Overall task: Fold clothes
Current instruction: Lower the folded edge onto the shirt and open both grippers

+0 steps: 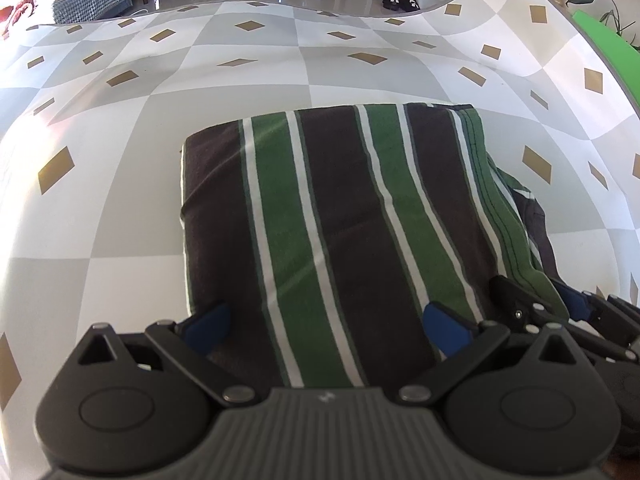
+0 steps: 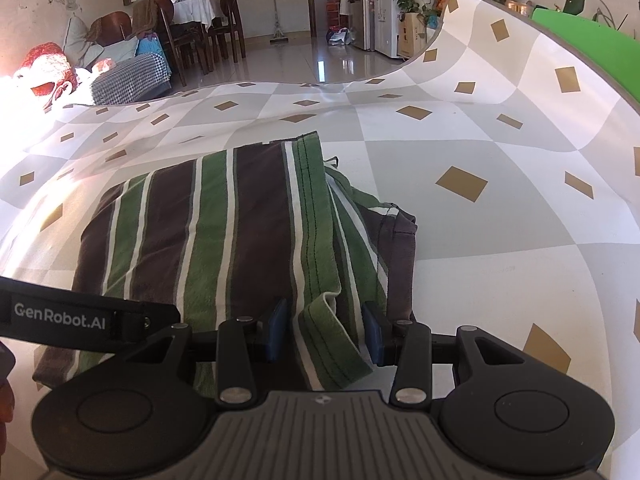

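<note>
The striped shirt (image 1: 320, 216) lies folded into a compact block on the checked cloth (image 1: 248, 68) that covers the table, its stripes running away from both claws, so its long axis points straight ahead of them and the near edge sits right at the fingertips. The left claw (image 1: 326, 326) is spread wide, its two blue pads resting on or just over the near edge of the top layer, one pad toward the left corner and the other past the middle; nothing is pinched between them. The right claw (image 2: 326, 328) stands at the shirt's near right corner, also parted, with a loose green hem (image 2: 332, 340) lying in the gap between its pads; the pads do not press on it, so it holds nothing as far as the pictures show. On that right side the fold is untidy: a dark sleeve (image 2: 398, 256) and striped layers spill out beyond the neat block. Judging from this, the shirt is nearly folded, and the coming move turns on that right edge, which lies directly ahead of the right claw and is plainly nearer to it than to the left one.
</note>
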Available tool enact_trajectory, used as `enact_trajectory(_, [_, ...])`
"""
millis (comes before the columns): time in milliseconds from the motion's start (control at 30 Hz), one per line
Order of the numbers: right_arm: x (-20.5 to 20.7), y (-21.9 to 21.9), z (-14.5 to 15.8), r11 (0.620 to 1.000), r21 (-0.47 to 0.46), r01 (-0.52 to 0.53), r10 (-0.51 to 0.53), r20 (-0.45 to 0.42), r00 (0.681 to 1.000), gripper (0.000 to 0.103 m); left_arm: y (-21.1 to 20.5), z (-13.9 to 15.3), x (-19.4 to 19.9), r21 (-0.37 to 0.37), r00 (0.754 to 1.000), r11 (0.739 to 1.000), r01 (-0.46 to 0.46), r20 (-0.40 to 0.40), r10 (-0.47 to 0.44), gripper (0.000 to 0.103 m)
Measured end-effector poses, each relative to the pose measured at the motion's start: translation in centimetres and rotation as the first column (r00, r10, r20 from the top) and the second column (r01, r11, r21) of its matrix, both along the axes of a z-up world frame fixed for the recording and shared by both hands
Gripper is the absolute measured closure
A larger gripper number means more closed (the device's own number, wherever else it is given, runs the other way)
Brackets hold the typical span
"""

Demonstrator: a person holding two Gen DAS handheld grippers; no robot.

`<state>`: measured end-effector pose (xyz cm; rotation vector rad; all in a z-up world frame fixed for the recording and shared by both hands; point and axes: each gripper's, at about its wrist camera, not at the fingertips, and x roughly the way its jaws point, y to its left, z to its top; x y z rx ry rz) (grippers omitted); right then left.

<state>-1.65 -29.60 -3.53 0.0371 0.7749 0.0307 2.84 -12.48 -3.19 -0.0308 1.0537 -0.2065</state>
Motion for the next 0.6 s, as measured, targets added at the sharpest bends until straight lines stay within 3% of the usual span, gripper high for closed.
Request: enact_trajectory(600, [-1.7,3.0,-0.1,0.995,-0.051,-0.089,0.089,-0.011,0.996,0.063,2.6,0.0,-2.5,0.048,1.0,0.999,-0.015,-0.009,0.016,0.0])
